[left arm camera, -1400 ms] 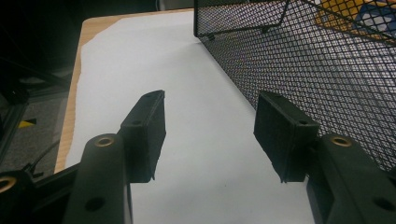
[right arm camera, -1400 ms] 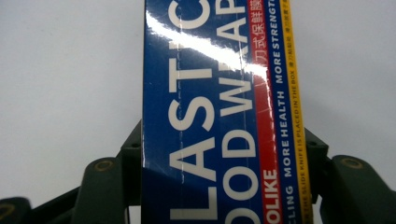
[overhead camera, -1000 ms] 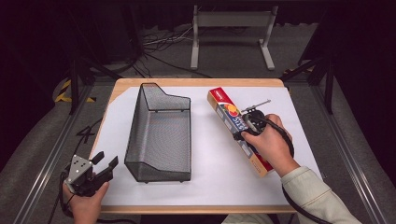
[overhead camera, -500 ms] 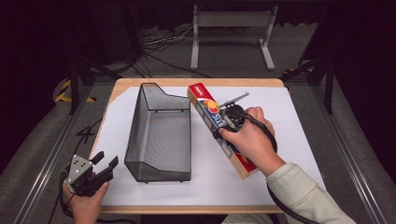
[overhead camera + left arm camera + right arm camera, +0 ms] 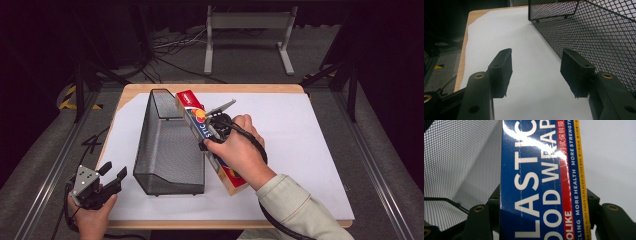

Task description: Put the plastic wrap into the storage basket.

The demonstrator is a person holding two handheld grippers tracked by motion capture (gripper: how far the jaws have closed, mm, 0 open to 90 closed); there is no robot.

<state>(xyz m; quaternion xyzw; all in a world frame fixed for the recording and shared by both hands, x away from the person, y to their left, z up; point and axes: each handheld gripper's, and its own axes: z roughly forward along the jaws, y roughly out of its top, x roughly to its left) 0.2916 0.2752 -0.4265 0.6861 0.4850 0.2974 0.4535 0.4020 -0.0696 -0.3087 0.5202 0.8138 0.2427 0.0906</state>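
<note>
High view first: there's a wooden table (image 5: 210,89) mostly covered by a white sheet (image 5: 310,150), and a black wire-mesh basket (image 5: 170,150) sits on the left half of it, long side running near to far. The right gripper (image 5: 212,131) is clamped around a long plastic food wrap box (image 5: 192,107), and the right hand (image 5: 240,150) is wrapped over the top of it. The box lies at a slant, far end up near the basket's far right corner, near end sticking out under the hand toward the near edge of the sheet. Its left edge looks to be right up against the basket's right wall, though I can't tell if it's actually touching. The left gripper (image 5: 112,172) is way down at the near left corner of the table, held in the left hand (image 5: 92,212), jaws spread apart with nothing between them.

Left gripper view: both black jaws are wide apart over bare white sheet (image 5: 529,75), and the mesh basket (image 5: 599,35) wall runs along the right side, just beside the right jaw.

Right gripper view: the jaws are squeezed on either side of the box (image 5: 541,182). You can read "PLASTIC FOOD WRAP" partly, white letters on blue, with a red and yellow stripe down the right. Basket (image 5: 459,170) mesh sits on the left, white sheet (image 5: 611,157) on the right.
</note>
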